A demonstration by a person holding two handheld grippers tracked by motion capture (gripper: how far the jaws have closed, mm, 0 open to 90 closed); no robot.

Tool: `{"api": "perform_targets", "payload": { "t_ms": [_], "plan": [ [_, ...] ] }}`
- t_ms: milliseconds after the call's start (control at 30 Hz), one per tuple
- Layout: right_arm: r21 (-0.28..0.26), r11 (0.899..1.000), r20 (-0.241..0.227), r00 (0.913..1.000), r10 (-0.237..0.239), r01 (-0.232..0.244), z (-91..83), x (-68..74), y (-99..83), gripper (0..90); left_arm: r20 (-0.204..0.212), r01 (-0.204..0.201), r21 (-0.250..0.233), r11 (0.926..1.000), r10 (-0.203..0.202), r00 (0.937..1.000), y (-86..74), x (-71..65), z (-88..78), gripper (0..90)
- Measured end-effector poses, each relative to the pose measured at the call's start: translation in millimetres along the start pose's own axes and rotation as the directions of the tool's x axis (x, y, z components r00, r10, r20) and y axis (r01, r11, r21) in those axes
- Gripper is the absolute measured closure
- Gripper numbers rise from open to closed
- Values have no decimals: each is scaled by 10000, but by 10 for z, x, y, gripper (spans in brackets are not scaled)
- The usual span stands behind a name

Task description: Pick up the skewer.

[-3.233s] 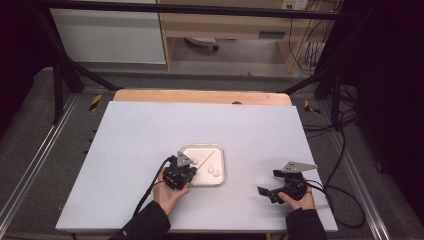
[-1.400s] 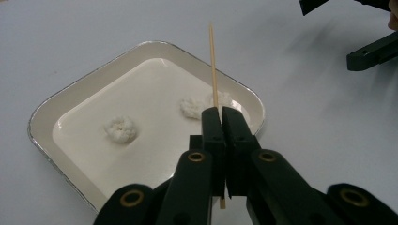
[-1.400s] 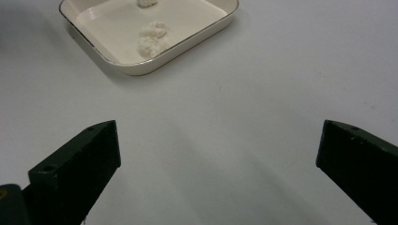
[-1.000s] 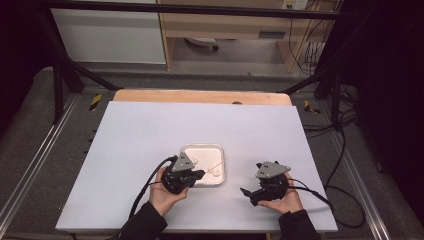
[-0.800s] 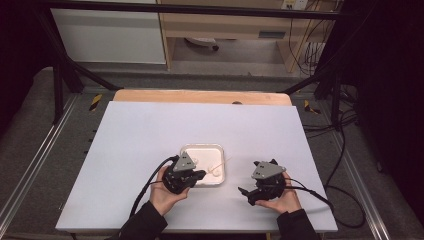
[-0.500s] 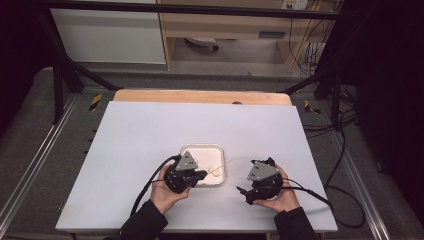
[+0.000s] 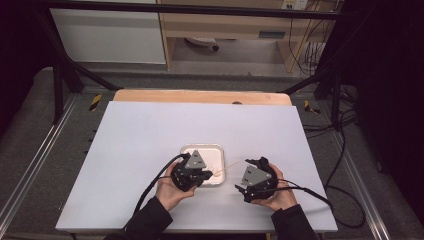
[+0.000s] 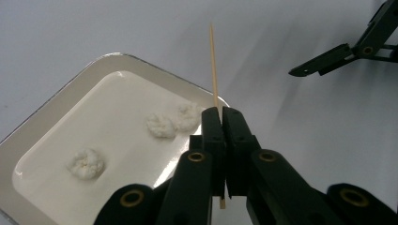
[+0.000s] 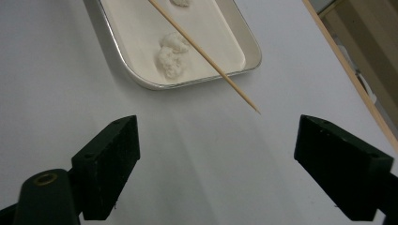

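High view first: my left gripper (image 7: 204,175) sits at the near edge of the white tray (image 7: 216,148), jaws clamped tight on a thin wooden skewer (image 7: 226,168) whose tip points right, over bare table (image 7: 140,135). My right gripper (image 7: 244,181) is just to the right, jaws spread wide and just been narrowing, nothing between them. Three white lumps (image 8: 162,125) lie in the tray.
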State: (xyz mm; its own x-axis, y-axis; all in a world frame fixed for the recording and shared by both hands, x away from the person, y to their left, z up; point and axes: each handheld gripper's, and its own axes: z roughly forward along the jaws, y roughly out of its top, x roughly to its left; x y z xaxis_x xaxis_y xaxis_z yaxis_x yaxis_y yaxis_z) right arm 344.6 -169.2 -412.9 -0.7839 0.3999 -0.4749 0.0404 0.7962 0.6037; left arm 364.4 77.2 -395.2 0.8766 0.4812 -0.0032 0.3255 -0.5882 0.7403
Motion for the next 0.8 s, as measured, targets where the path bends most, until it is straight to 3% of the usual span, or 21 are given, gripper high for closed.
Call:
{"api": "perform_targets", "payload": {
  "t_ms": [167,367,633,767,800],
  "plan": [
    [-24,9971,45,9971,-763,763,26,24,26,224,104,-216,148,9997,215,9997,68,-42,49,887],
    [-19,9870,37,9870,-1605,1605,68,35,35,312,250,-410,318,9987,402,9989,130,-80,93,887],
    [117,9647,127,9647,-2631,2630,104,47,17,420,456,-595,482,9971,573,9973,190,-121,155,887],
    [180,9501,137,9501,-3115,3113,120,56,9,496,594,-737,571,9956,703,9958,217,-148,190,887],
    [243,9409,74,9411,-3379,3377,120,62,5,531,614,-771,608,9952,734,9954,223,-154,196,887]
  ]
}}
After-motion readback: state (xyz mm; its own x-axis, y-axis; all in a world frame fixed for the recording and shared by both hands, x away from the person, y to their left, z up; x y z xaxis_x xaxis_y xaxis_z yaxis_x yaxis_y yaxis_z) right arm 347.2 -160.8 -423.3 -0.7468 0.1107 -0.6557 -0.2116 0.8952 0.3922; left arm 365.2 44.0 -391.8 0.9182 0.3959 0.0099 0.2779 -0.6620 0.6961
